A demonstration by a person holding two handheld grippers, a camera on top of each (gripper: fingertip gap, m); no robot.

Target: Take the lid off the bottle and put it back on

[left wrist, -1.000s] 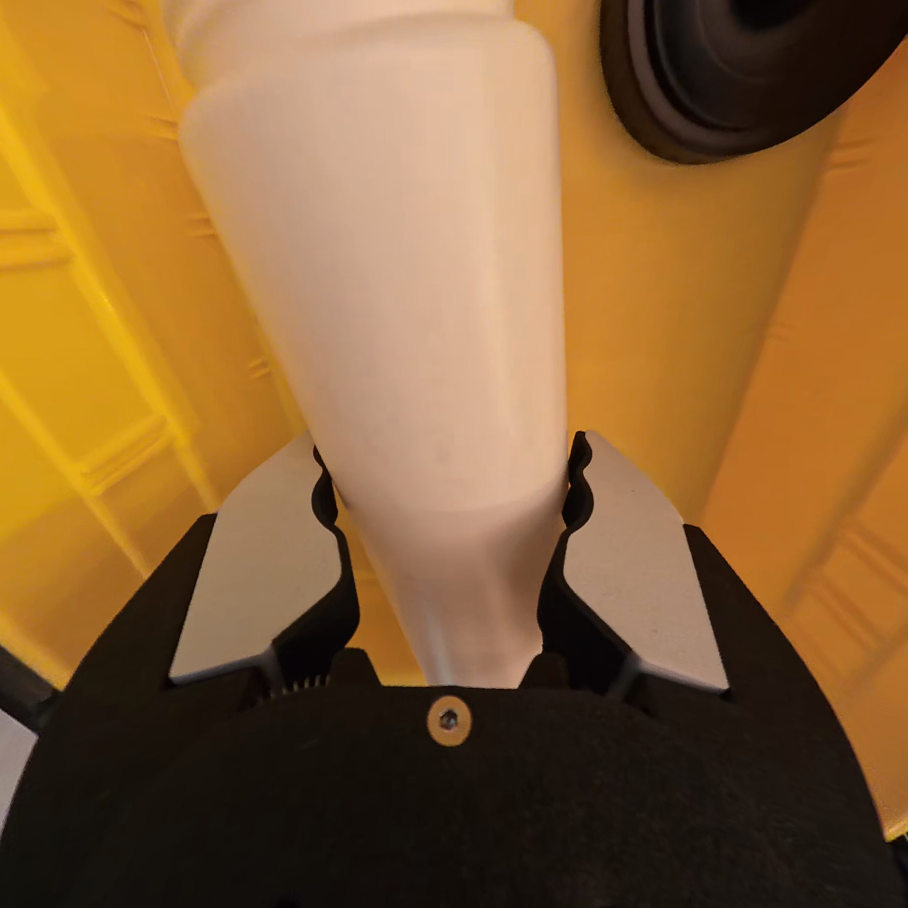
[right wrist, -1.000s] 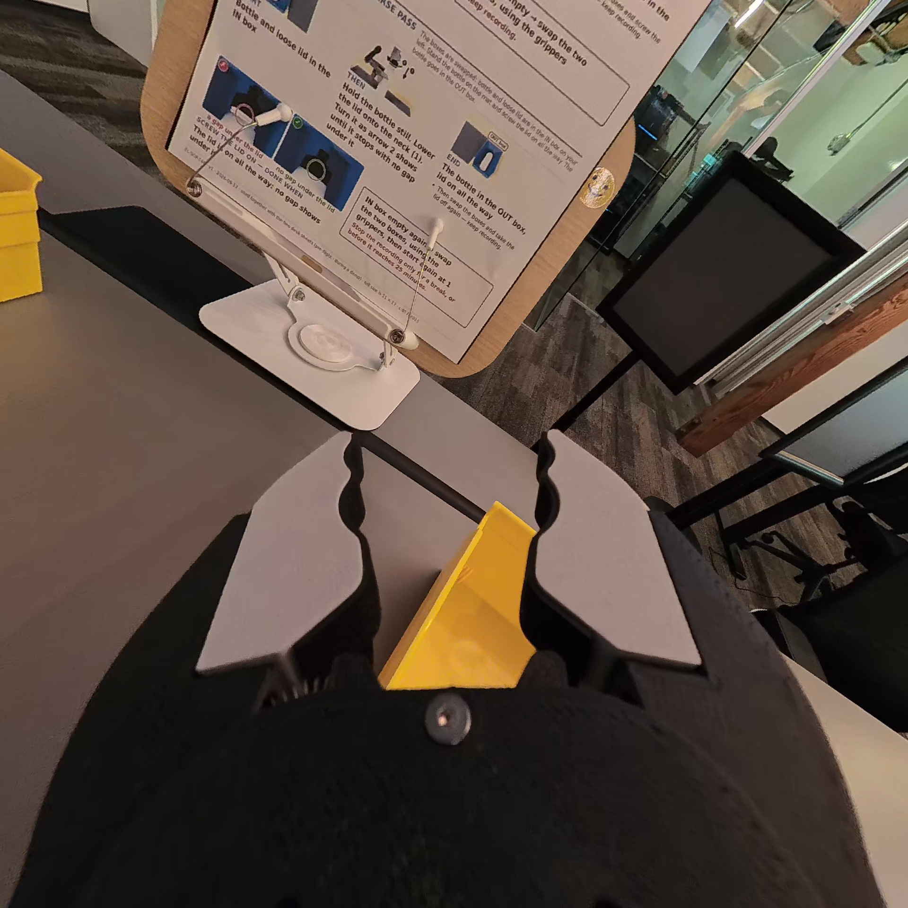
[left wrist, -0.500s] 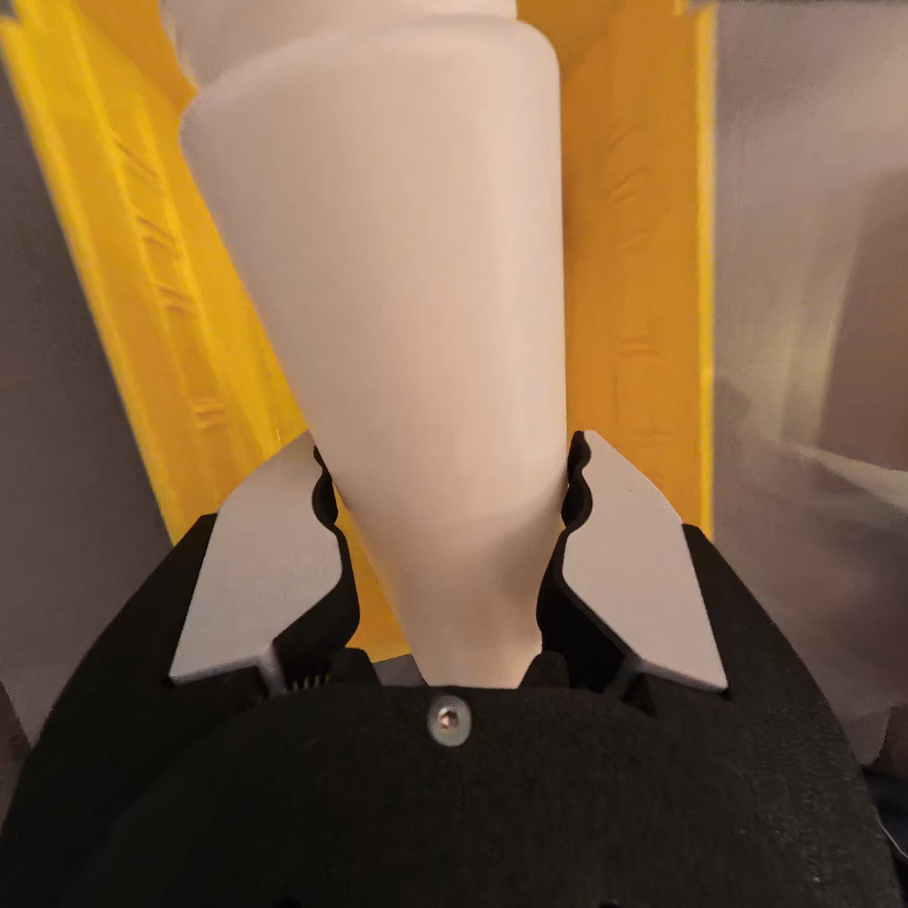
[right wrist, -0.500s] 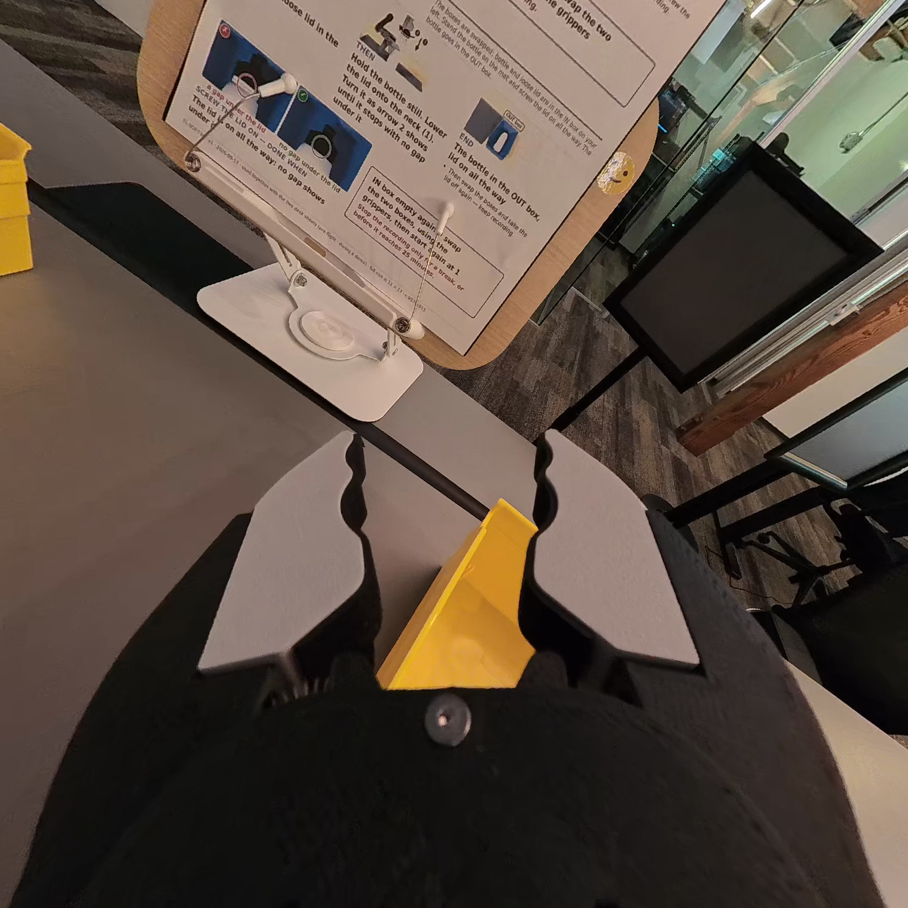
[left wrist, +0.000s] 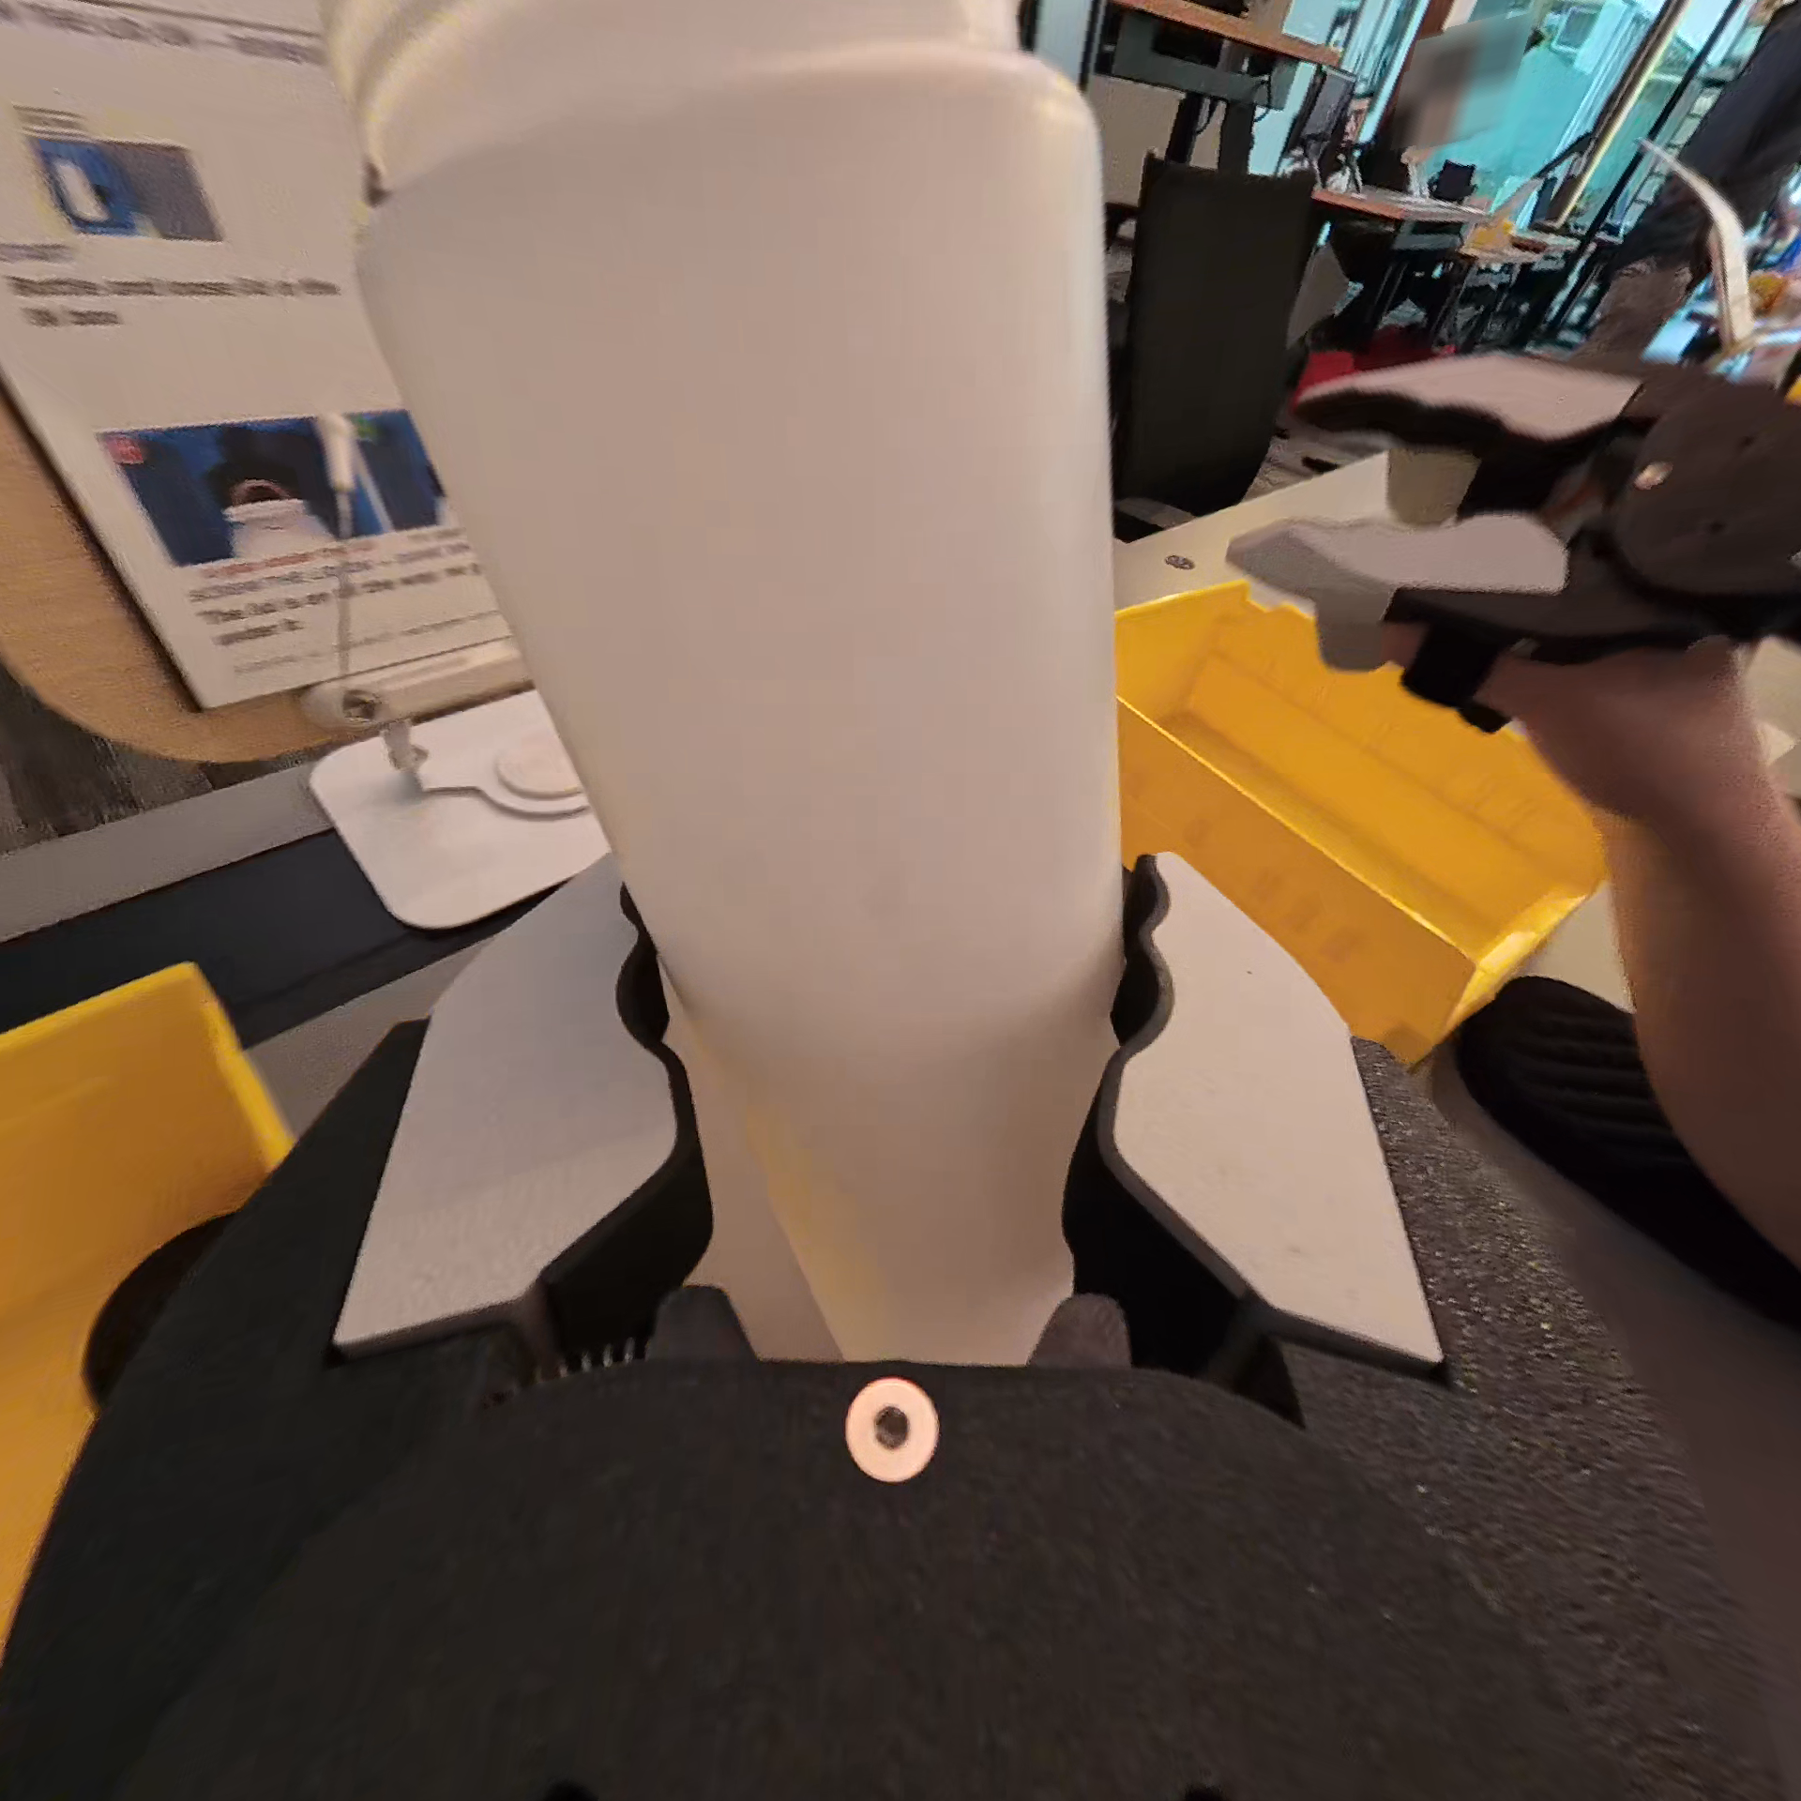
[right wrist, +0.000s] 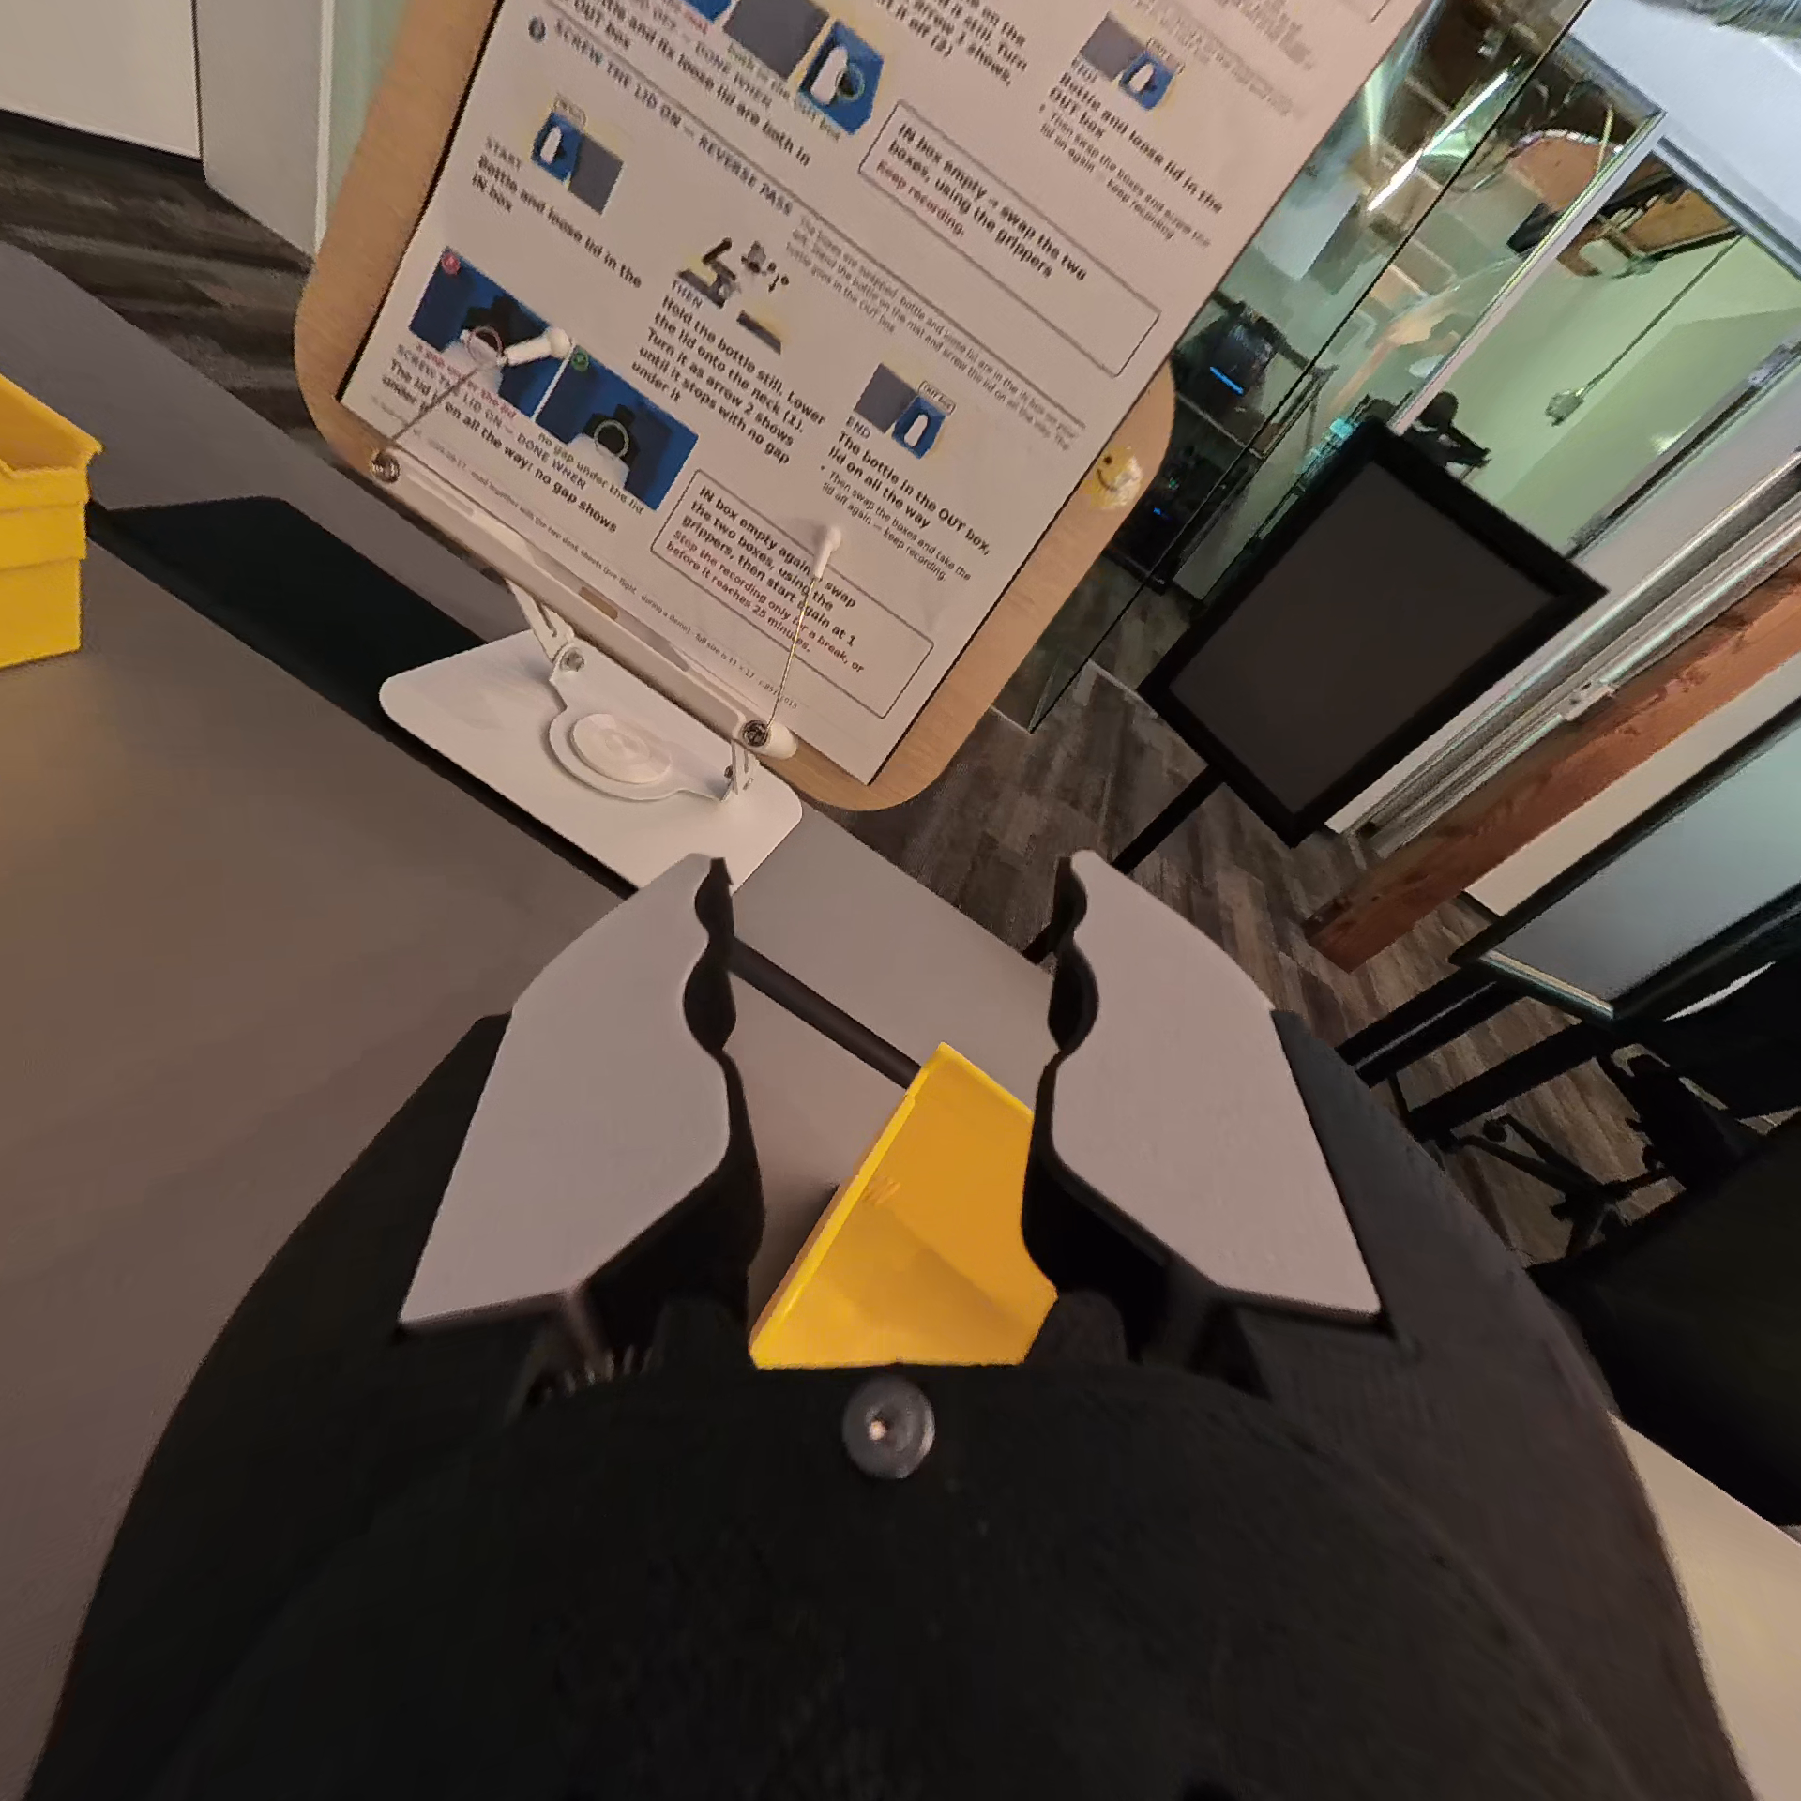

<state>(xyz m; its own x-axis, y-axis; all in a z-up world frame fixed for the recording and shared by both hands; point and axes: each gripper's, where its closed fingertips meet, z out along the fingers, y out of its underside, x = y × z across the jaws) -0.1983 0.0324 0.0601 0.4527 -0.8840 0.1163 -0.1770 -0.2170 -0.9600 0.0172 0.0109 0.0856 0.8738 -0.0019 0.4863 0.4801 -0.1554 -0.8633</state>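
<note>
A white plastic bottle [left wrist: 760,546] fills the middle of the left wrist view. My left gripper [left wrist: 887,887] is shut on its lower body and holds it in the air, with its top end towards the upper edge. The top end is cut off by the frame, so I cannot tell whether a lid is on it. My right gripper [right wrist: 887,936] is open and empty, above the corner of a yellow bin [right wrist: 926,1218]. It also shows in the left wrist view [left wrist: 1442,546], held by a hand at the right, apart from the bottle.
A yellow bin [left wrist: 1316,780] sits on the grey table to the right, and another yellow bin [left wrist: 97,1121] to the left, also in the right wrist view [right wrist: 39,546]. An instruction board [right wrist: 780,341] on a white stand [right wrist: 585,741] stands behind. A dark monitor [right wrist: 1364,624] lies beyond the table edge.
My left gripper has lifted the bottle out of the yellow bin and swung up to face the board. My right gripper stayed open and tilted up slightly.
</note>
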